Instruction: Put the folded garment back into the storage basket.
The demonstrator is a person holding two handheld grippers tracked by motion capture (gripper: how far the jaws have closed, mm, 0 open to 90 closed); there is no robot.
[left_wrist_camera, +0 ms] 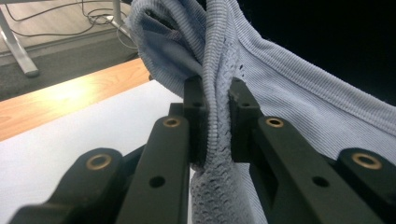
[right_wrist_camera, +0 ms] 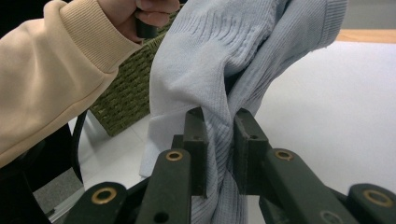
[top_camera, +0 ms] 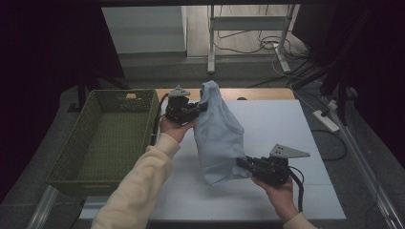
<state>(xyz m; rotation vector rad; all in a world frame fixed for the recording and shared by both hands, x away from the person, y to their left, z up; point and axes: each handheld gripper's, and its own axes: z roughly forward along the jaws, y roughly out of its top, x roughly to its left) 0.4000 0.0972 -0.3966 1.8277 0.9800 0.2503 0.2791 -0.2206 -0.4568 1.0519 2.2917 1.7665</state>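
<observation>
White tabletop (top_camera: 286,129) bears a blue garment (top_camera: 217,138), left claw (top_camera: 203,107) and right claw (top_camera: 241,164) both clenched on it.

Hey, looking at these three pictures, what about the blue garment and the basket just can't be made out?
- Light blue garment: what kind it is. It hangs bunched between the left gripper and right gripper in the high view.
- Gripped fabric: its folds fill the jaws in the left gripper view, covering the pad faces.
- Green basket: near inner wall hidden by its own rim, high view.
- Basket in the right gripper view: mostly behind the cream sleeve and garment.
</observation>
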